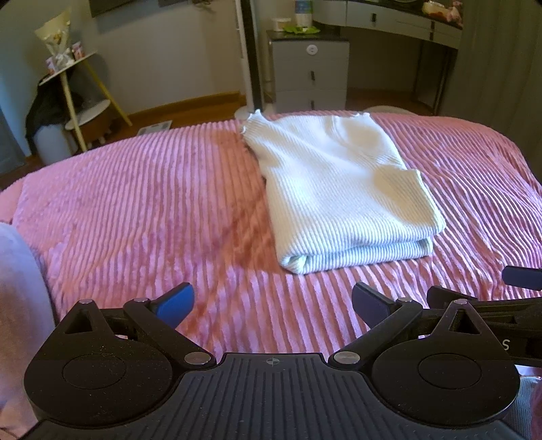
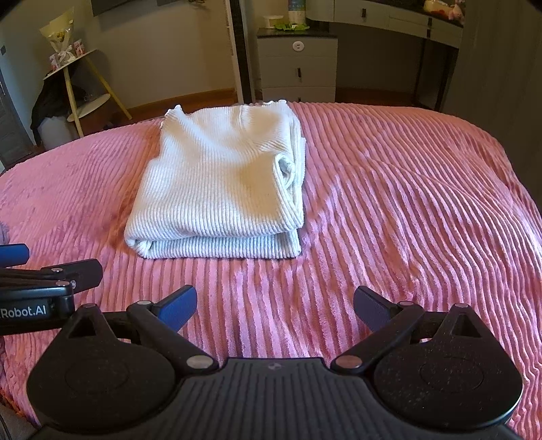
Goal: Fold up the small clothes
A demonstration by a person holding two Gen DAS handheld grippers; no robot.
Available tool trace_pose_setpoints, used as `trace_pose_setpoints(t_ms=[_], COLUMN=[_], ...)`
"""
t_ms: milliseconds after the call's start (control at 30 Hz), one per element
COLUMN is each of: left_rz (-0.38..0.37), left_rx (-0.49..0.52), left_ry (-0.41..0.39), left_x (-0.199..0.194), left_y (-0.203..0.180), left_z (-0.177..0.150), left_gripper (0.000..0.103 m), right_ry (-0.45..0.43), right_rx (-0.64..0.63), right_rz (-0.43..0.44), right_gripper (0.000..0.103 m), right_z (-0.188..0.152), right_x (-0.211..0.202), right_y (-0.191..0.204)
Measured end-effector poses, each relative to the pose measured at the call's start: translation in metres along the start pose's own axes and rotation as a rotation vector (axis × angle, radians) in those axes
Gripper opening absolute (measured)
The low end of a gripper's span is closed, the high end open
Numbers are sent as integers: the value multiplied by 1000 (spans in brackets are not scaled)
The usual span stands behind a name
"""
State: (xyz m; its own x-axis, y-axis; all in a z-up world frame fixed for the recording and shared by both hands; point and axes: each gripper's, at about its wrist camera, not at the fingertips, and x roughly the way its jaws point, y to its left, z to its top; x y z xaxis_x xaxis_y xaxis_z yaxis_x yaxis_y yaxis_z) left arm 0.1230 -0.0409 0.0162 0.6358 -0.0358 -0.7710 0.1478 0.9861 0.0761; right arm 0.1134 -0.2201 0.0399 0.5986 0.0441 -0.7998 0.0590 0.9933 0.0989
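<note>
White ribbed knit, the small sweater lies folded into a thick rectangle on the pink striped blanket that covers the bed. In the left wrist view it sits ahead and a little to the right of the camera; in the right wrist view the same sweater sits ahead and to the left. The folded edge faces the cameras, and two layers are seen there, one on top of the other. A sleeve cuff is tucked at the right side of the pile.

The left gripper hangs above the blanket, near the folded edge but apart from it. Its two fingers stand wide apart and hold nothing. The right gripper is the same: spread wide, with nothing between the blue pads, over the bare blanket and not touching the sweater. The two tools are side by side, and each one shows at the border of the other's view.

Behind the bed stands a grey drawer cabinet, a desk to its right, and a small shelf with yellow legs by the wall.
</note>
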Motion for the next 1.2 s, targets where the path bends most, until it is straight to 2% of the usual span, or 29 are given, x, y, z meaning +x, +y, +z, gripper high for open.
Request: trace_pose_setpoints(t_ms=[1200], left_rz=[18], left_rx=[-7], left_ry=[-11], left_x=[-6], left_y=[0], left_z=[1], left_gripper=[102], right_ry=[-5], right_rx=[10], right_rz=[12], right_gripper=[99], right_z=[-1], right_x=[-4], right_y=[-3])
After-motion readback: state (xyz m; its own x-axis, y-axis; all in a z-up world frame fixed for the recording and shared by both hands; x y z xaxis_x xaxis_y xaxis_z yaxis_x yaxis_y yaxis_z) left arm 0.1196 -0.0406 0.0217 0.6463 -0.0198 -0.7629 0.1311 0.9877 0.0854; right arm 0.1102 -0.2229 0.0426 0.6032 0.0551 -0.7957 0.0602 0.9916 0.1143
